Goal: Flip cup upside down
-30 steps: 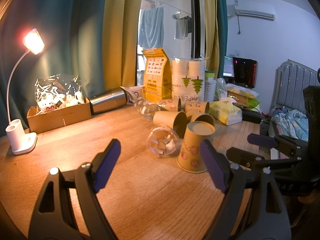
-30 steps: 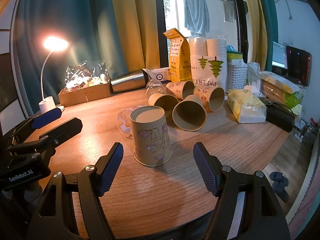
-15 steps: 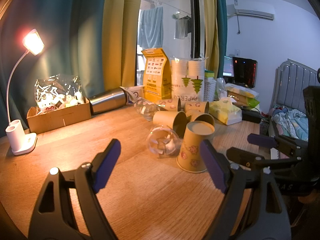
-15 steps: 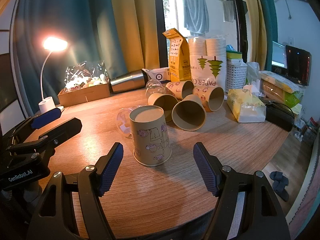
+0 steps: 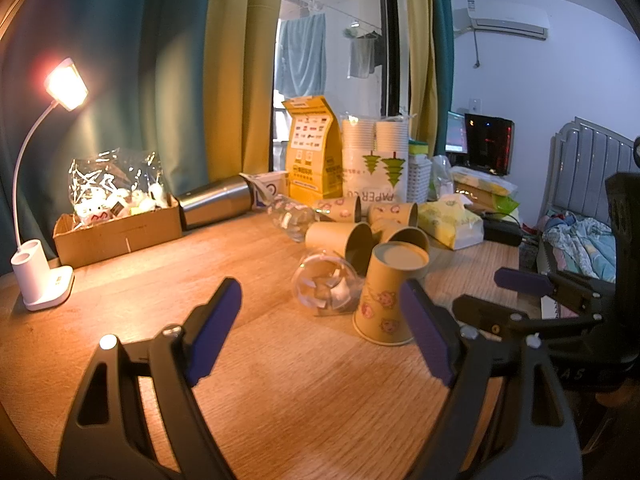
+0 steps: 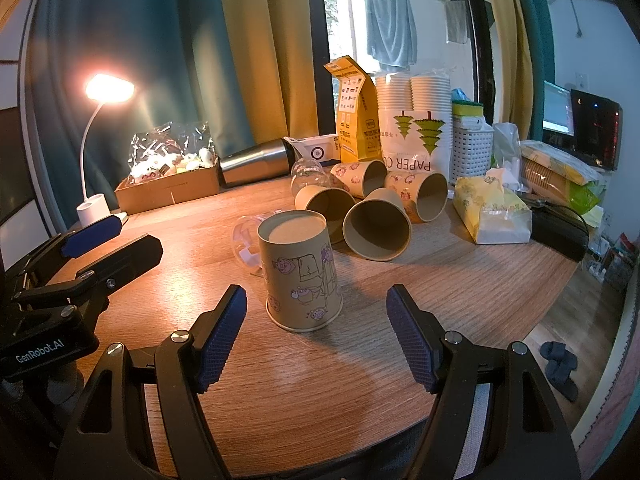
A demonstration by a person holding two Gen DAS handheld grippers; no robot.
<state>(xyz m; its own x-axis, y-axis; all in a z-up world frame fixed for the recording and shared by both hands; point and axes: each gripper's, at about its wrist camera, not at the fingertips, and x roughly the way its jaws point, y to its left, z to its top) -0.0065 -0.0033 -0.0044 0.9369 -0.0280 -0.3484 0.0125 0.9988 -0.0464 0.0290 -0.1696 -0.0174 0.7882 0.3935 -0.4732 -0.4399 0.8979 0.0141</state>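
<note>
A tan paper cup with cartoon prints [image 6: 302,270] stands upside down on the wooden table [image 6: 460,280], its base up. It also shows in the left wrist view [image 5: 390,294]. My right gripper [image 6: 316,332] is open and empty, just short of this cup, jaws wide on either side of it. My left gripper [image 5: 322,332] is open and empty, to the left of the cup and apart from it. A clear plastic cup [image 5: 326,290] lies on its side behind the paper cup.
Several paper cups [image 6: 376,226] lie on their sides behind. Further back are a steel flask [image 6: 256,162], a yellow bag [image 6: 354,116], a pack of paper cups [image 6: 414,128], a tissue pack [image 6: 494,212], a cardboard box [image 6: 170,188] and a lit lamp [image 6: 98,152].
</note>
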